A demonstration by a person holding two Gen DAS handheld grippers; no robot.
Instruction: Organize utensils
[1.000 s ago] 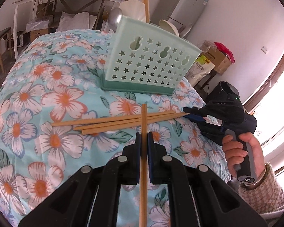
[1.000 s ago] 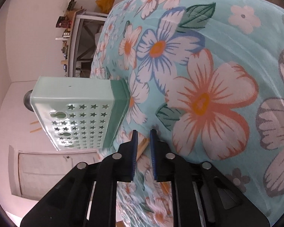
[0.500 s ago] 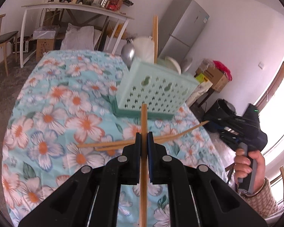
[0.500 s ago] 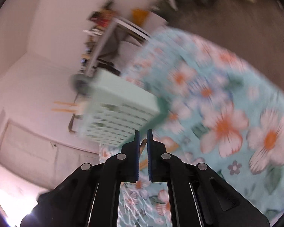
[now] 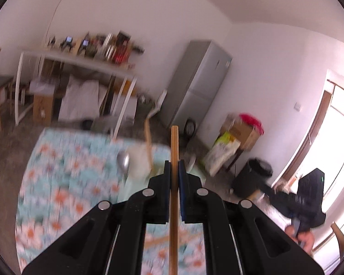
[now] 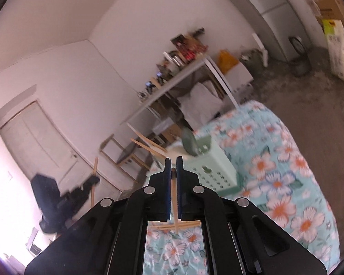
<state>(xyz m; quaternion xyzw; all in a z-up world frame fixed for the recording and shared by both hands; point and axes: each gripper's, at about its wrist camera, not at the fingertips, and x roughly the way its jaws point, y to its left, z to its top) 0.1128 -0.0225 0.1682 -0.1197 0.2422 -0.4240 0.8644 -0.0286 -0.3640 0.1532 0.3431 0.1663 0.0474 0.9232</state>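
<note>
Chopsticks are the items in hand: the left gripper (image 5: pixel 174 167) is clamped on one wooden chopstick (image 5: pixel 173 151) that runs upright between its pads, tip well above the fingertips, and the right gripper (image 6: pixel 173 163) is clamped on a second chopstick (image 6: pixel 174 206) that slants down below its pads. Both tools are closed to a thin slit, with only the stick's width between the pads. Gripping each stick partway along its length, not at the end, probably serves to keep it from pivoting while it is carried toward the mint-green utensil basket (image 6: pixel 212 174), which stands on the far part of the floral tablecloth (image 6: pixel 286 183). A metal spoon (image 5: pixel 123 160) and further chopsticks (image 6: pixel 149 145) already stand in the basket, leaning left (so the open room for insertion appears to lie on the near and right part of its top). More loose sticks (image 6: pixel 178 225) lie flat on the cloth near the grippers. The table's right edge drops to bare floor, and the left view is blurred, so the basket rim cannot be read clearly there.
</note>
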